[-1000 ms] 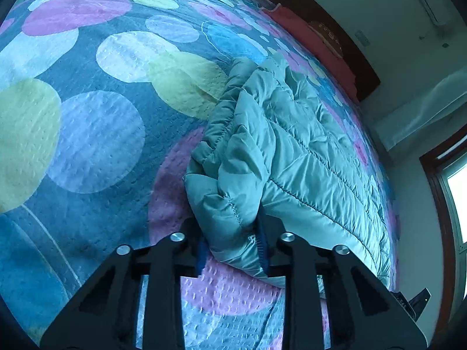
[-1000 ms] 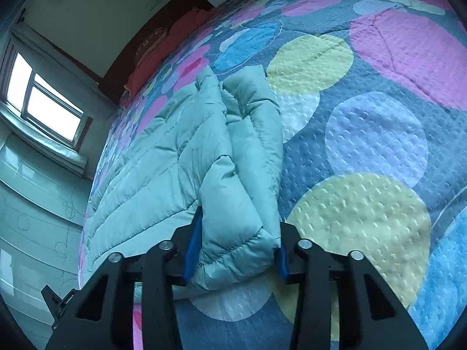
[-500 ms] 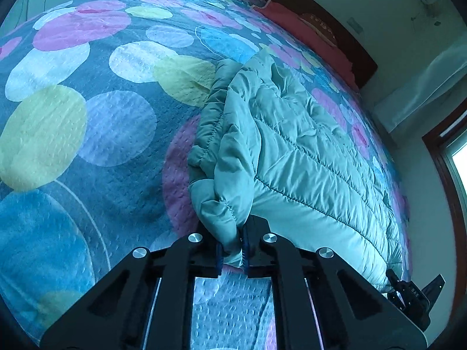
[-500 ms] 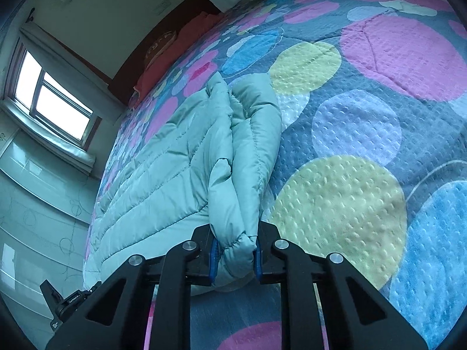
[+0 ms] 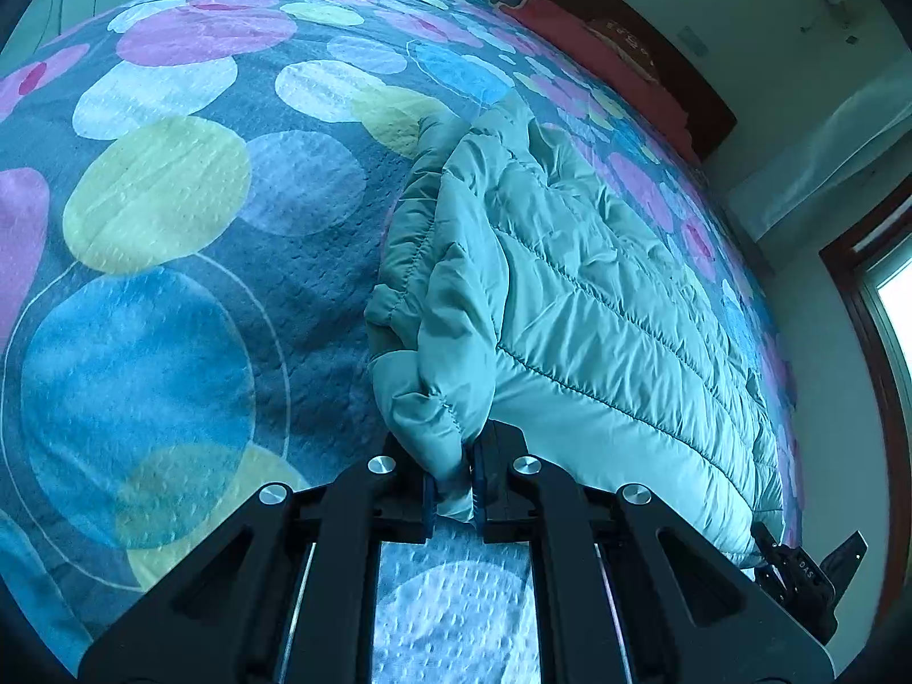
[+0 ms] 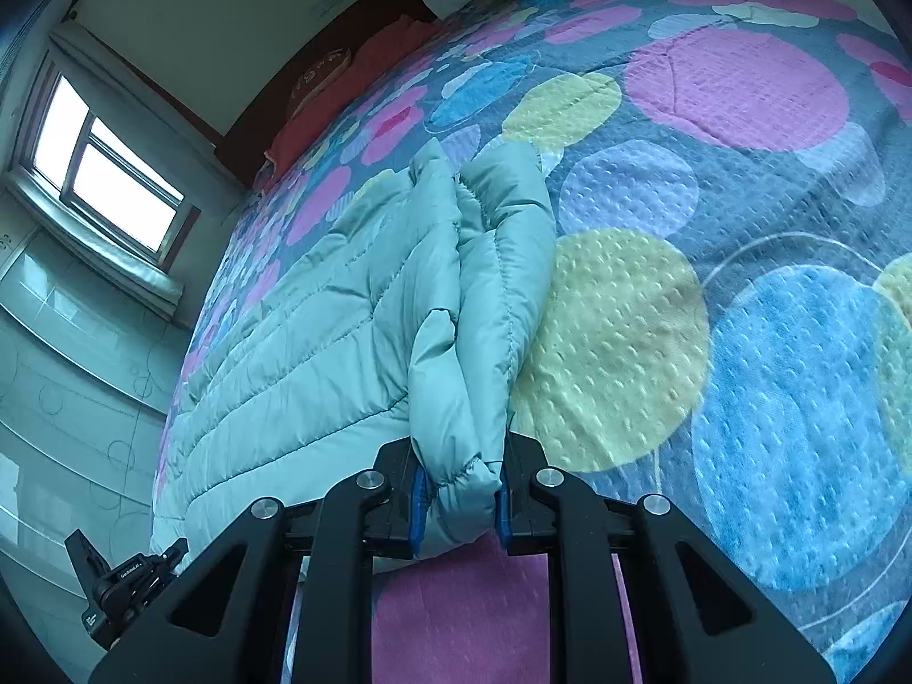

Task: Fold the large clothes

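Nearest the left wrist camera, the left gripper (image 5: 453,490) has its jaws pressed onto a bunched corner of the pale green quilted jacket (image 5: 598,308), the fabric squeezed thin between the blue pads. In the right wrist view, the right gripper (image 6: 459,499) likewise pinches a thicker roll of the jacket (image 6: 353,330), its jaws held a little wider by the padding. Both grips sit on the same near end of the garment, at its folded side edge, so neither hand is clearly nearer.

From the jaws the jacket runs straight ahead, its long axis pointing away toward the head of the bed. It lies along one side edge of the spotted bedspread (image 5: 171,262), the rest of the cover bare beside it. I judge the next move as carrying this held end forward over the body.

Farther off, a red pillow (image 5: 575,34) lies against the dark headboard (image 5: 672,57), and a window (image 6: 108,171) shows in the right wrist view.
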Action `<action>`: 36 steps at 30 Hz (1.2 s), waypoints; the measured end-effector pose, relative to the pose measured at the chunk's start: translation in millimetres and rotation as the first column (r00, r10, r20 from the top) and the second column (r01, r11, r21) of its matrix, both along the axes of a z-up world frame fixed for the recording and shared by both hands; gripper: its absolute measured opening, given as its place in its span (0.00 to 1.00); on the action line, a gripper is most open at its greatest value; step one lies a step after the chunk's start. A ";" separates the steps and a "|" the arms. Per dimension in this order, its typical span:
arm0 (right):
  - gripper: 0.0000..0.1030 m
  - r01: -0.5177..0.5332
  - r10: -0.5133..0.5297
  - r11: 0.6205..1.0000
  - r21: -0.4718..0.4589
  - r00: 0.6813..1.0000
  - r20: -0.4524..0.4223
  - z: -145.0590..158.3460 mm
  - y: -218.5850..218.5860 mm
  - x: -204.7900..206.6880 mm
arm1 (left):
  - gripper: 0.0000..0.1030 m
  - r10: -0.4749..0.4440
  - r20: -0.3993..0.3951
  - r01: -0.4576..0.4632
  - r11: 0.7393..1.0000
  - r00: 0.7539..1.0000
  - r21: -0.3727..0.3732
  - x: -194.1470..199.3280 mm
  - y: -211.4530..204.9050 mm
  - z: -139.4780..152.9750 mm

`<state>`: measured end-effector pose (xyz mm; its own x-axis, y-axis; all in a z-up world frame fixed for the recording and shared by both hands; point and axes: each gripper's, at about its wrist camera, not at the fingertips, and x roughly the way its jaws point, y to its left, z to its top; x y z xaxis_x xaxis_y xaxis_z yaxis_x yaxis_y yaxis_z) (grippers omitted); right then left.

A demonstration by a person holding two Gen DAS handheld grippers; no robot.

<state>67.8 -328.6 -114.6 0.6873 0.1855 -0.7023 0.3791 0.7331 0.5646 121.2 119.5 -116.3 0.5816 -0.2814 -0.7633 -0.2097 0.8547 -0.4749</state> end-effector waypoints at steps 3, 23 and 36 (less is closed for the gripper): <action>0.18 -0.004 0.004 1.000 0.003 1.000 -0.004 0.2 2.0 -7.7 | 0.08 -0.002 -0.005 0.002 1.000 1.000 -0.004 -9.6 3.0 -0.1; 0.22 -0.020 0.022 0.999 0.039 0.999 -0.031 -5.8 5.3 -43.5 | 0.12 -0.031 -0.009 0.031 1.000 0.999 -0.002 -54.1 12.2 -2.9; 0.40 0.013 -0.012 1.000 0.015 0.999 -0.050 -2.6 -10.6 -65.6 | 0.47 0.016 -0.015 -0.014 0.995 1.000 0.094 -67.5 34.7 2.3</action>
